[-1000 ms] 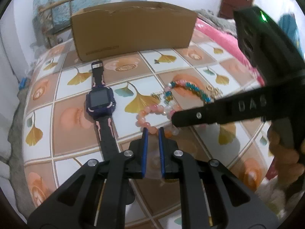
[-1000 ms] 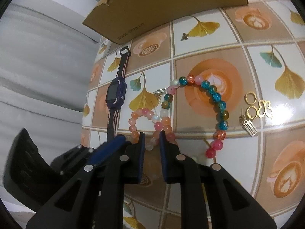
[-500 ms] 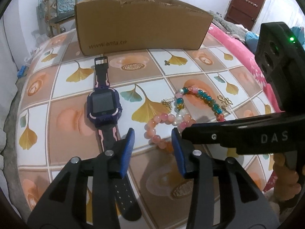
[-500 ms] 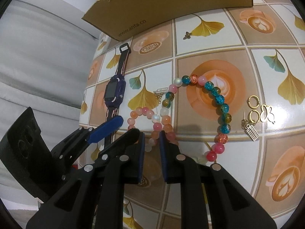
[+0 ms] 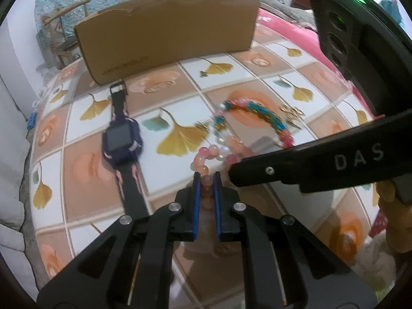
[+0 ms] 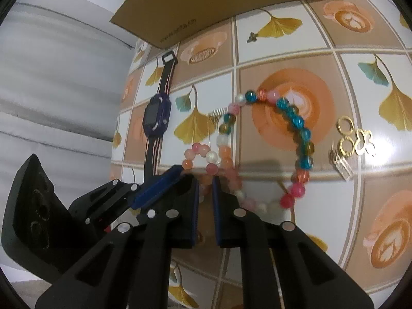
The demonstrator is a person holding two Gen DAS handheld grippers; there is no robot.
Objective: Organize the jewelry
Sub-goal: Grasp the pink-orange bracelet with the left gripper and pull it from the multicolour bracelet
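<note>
Where half a second ago the left gripper (image 5: 206, 182) stood wide over the cloth, its jaws have now come in narrow on the pink bracelet (image 5: 213, 154), with pink beads caught between the blue pads (image 5: 196, 193). The right gripper (image 6: 205, 193) is unchanged: jaws narrow, pinching what looks like the near part of the same pink loop, though blur makes the contact hard to confirm. Both tools meet at the near middle of the table (image 5: 85, 170). The mixed bracelet (image 6: 291, 118) arcs just right of the pink one and overlaps it, so the likely step is pulling the two apart; a tangle could drag both. The watch (image 5: 122, 139) lies to the left, the gold earrings (image 6: 352, 144) to the right, and the box (image 5: 167, 33) at the far edge, all untouched.
</note>
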